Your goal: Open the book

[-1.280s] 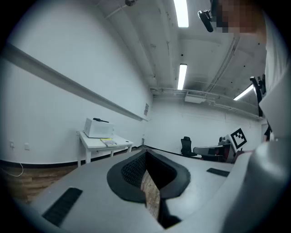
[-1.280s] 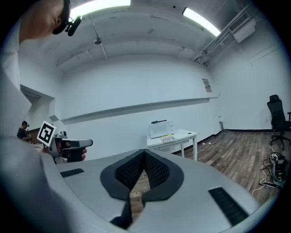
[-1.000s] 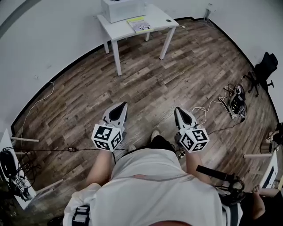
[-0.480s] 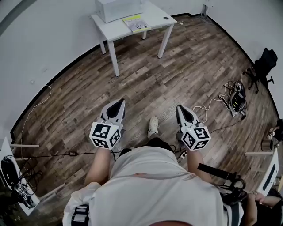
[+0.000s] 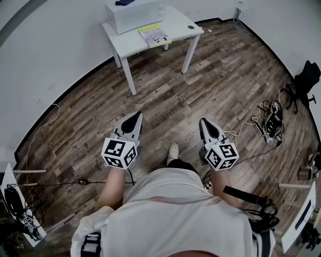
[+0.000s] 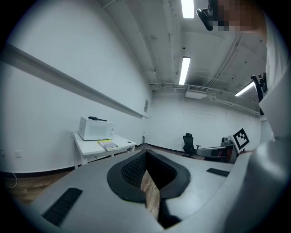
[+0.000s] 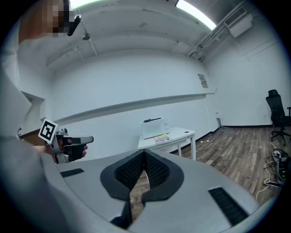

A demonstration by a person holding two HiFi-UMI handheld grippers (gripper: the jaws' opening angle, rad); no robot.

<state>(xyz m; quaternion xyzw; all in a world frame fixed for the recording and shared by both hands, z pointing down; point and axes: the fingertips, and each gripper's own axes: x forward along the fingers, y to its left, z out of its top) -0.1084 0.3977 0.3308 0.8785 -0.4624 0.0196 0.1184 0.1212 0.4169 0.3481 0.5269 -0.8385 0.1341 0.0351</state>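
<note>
The book (image 5: 154,35), thin with a yellow-green cover, lies closed on a small white table (image 5: 178,25) at the far side of the room. It also shows as a small patch on that table in the left gripper view, book (image 6: 108,145), and in the right gripper view, book (image 7: 161,138). My left gripper (image 5: 135,116) and right gripper (image 5: 203,122) are held side by side over the wooden floor, well short of the table and pointing towards it. Both are shut with nothing between the jaws; left gripper (image 6: 145,154), right gripper (image 7: 144,154).
A white box-like machine (image 5: 133,12) stands on the table behind the book. Cables and a power strip (image 5: 271,118) lie on the floor at the right, near a black chair (image 5: 308,75). The person's shoe (image 5: 173,150) is between the grippers. White walls bound the room.
Both grippers have been carried forward across the floor with the person walking; the table and book appear nearer. The jaws stay shut.
</note>
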